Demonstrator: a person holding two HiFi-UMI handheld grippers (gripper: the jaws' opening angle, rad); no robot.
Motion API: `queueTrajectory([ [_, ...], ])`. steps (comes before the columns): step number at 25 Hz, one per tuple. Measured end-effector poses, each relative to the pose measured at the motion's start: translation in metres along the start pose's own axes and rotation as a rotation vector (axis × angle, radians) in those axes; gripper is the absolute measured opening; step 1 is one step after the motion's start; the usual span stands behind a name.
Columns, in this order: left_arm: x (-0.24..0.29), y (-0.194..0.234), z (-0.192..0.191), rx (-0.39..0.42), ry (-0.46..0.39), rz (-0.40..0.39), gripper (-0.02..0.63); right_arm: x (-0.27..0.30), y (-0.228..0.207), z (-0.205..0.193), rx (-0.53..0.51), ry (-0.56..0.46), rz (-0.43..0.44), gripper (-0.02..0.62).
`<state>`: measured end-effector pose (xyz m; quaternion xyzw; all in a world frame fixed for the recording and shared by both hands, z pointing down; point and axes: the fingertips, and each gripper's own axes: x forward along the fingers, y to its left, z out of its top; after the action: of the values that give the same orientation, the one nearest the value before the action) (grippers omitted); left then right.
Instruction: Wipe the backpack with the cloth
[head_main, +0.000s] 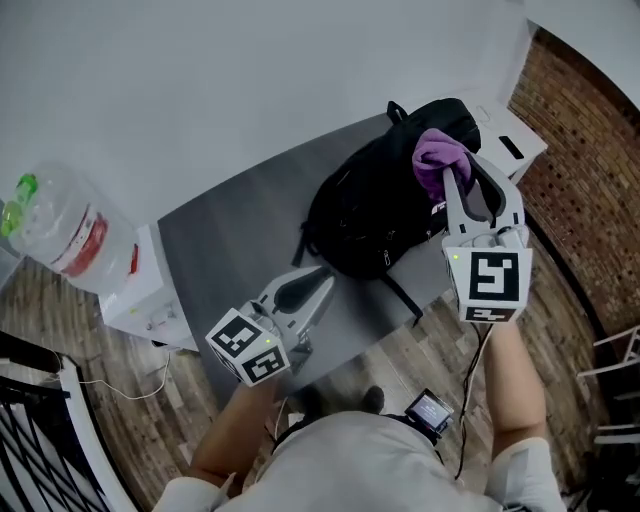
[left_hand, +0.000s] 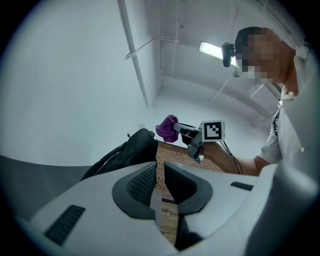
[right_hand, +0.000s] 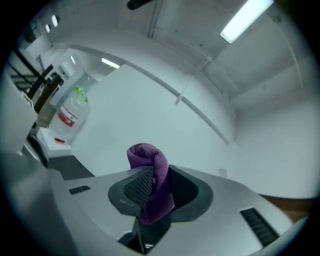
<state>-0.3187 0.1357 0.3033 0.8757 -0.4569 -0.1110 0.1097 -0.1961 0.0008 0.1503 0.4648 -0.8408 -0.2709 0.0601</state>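
The right gripper (head_main: 462, 185) was clamped on the purple cloth (head_main: 438, 158). In the right gripper view the fabric sat pinched between both pads, bunched above the tips with a tail hanging below. In the head view the cloth was over the far end of the black backpack (head_main: 385, 215), at roughly 1 o'clock on the bag. Contact between cloth and bag could not be confirmed. The backpack lay on the grey table (head_main: 230, 250), occupying its 2 o'clock corner, with a strap trailing toward the near edge. The left gripper (head_main: 318, 282) was at about 7 o'clock from the backpack, near the table's front edge and pointing toward 2 o'clock at the bag. Its jaws were nearly together, a narrow slit showing between the pads and nothing in it. A clear water bottle (head_main: 60, 225) stood on a white dispenser (head_main: 140, 300) at 9 o'clock from the table.
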Motion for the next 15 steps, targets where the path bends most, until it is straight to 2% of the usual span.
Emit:
queueTrajectory([
  [5, -0.005, 0.016, 0.006, 0.0, 0.01, -0.064, 0.041, 0.035, -0.008, 0.024, -0.307, 0.025, -0.146, 0.094],
  [8, -0.007, 0.022, 0.006, -0.015, 0.014, -0.083, 0.041, 0.057, 0.007, 0.012, -0.445, 0.09, -0.149, 0.094],
  [11, -0.008, 0.024, 0.006, -0.026, 0.015, -0.094, 0.041, 0.063, 0.034, -0.007, -0.474, 0.134, -0.092, 0.094],
  [15, -0.015, 0.033, 0.003, -0.041, 0.013, -0.087, 0.041, 0.056, 0.073, -0.009, -0.475, 0.114, -0.035, 0.094],
])
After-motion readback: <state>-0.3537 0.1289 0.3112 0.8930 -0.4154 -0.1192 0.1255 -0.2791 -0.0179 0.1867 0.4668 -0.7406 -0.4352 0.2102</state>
